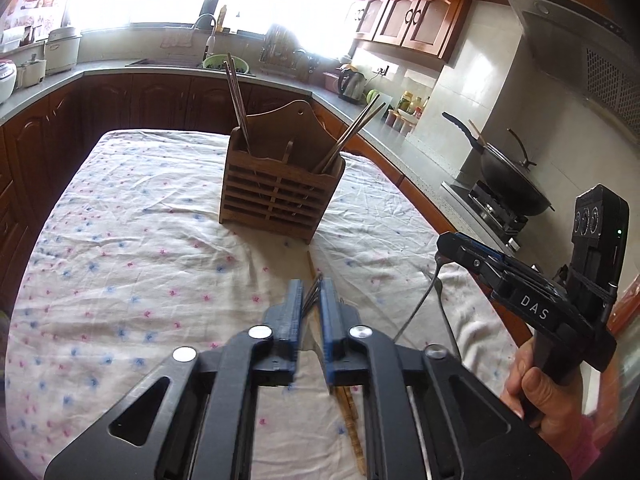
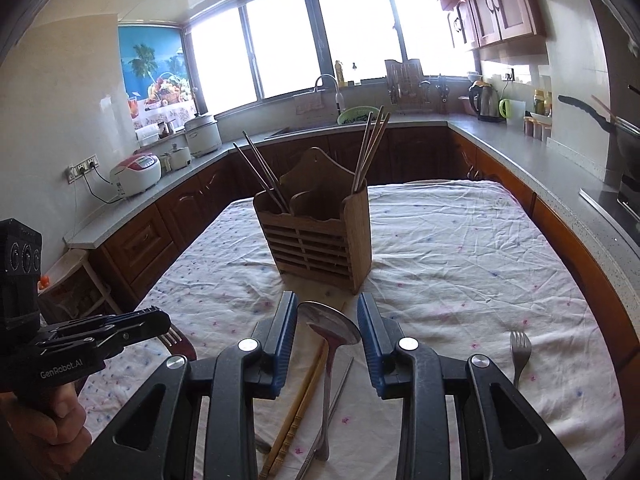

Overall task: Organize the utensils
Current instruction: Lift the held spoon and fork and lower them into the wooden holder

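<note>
Left hand-held gripper (image 1: pixel 311 300) pinched a fork (image 1: pixel 314 293), right hand-held gripper (image 2: pixel 327 320) pinched a spoon (image 2: pixel 329 322) by its bowl — either might slip before reaching the holder (image 2: pixel 320 236).

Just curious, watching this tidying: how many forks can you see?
2. One fork is clamped in the left hand-held gripper; the other lies on the tablecloth, on the right. More may be hidden beneath the grippers.

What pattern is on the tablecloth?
White tablecloth with small scattered pink and blue flower prints; the left wrist view shows it best.
</note>
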{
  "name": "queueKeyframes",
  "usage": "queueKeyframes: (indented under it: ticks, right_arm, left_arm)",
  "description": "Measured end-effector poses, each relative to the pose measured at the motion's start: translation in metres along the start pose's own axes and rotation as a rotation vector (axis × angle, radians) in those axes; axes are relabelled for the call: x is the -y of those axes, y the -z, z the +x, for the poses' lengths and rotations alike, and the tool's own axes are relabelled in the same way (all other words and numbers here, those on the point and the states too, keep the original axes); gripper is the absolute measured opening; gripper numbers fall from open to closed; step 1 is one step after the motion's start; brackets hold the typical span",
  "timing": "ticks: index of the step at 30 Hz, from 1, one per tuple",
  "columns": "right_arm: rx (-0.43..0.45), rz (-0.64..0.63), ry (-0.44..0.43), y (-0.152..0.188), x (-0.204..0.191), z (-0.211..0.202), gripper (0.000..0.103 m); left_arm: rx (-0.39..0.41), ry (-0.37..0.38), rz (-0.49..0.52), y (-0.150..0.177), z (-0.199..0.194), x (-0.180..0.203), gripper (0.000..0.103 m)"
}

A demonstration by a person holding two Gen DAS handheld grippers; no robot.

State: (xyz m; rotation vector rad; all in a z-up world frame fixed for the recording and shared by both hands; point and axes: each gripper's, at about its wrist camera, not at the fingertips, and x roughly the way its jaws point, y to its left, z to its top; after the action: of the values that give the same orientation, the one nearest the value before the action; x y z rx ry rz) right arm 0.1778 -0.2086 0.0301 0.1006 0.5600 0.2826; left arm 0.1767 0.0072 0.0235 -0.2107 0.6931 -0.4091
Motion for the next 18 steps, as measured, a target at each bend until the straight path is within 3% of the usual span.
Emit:
queueKeyframes:
  ticks: [6, 7, 8, 11, 18]
  right_arm:
    - [0.03, -0.006, -0.008, -0.007, -0.003, -0.007, 0.031]
    - [0.034, -0.007, -0.01, -0.008, -0.003, -0.008, 0.018]
    - [0.036, -0.007, -0.007, -0.009, -0.004, -0.008, 0.012]
    - [0.044, 0.003, -0.016, -0.015, -0.002, -0.009, 0.007]
    - [0.073, 0.0, -0.031, -0.026, -0.004, -0.011, 0.006]
  left_arm:
    - [0.025, -0.004, 0.005, -0.005, -0.008, 0.0, 0.004]
    - [0.031, -0.003, 0.006, -0.006, -0.011, 0.0, 0.004]
    - [0.037, -0.004, 0.009, -0.008, -0.013, 0.0, 0.004]
    - [0.063, -0.008, 0.015, -0.017, -0.02, 0.0, 0.004]
    - [0.121, -0.026, 0.024, -0.041, -0.033, -0.002, 0.004]
